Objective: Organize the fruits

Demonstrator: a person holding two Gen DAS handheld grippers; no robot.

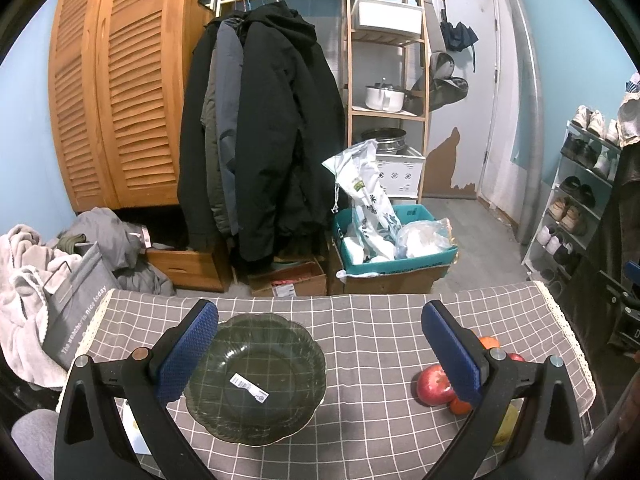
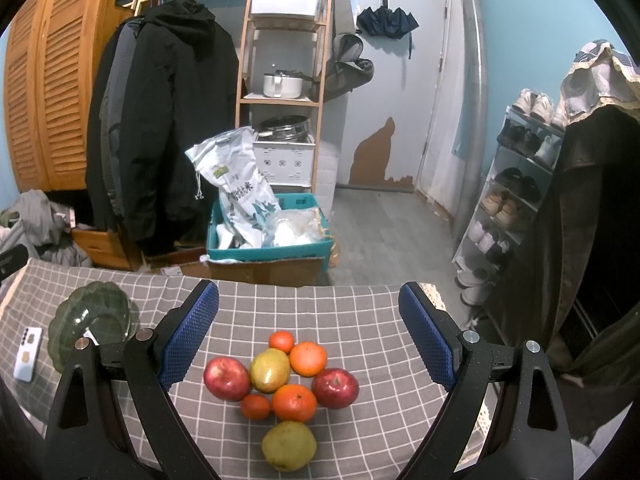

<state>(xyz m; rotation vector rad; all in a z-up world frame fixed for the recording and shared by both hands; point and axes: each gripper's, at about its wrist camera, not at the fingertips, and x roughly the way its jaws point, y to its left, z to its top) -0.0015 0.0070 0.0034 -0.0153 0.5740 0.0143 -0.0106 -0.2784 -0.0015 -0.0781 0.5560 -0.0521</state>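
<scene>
In the left wrist view, we saw the right pad hide most of the fruit pile (image 1: 434,386). The bowl (image 1: 256,378) sticker's print was too small to read. The phone (image 2: 27,354) sat partly behind the left arm.

Grey bag (image 1: 76,320) reads "The weather is nice today".

Counter (image 2: 360,308) under grey checked cloth carries a green glass bowl (image 2: 90,320), a phone (image 2: 27,354), and clustered fruit (image 2: 282,384).
</scene>
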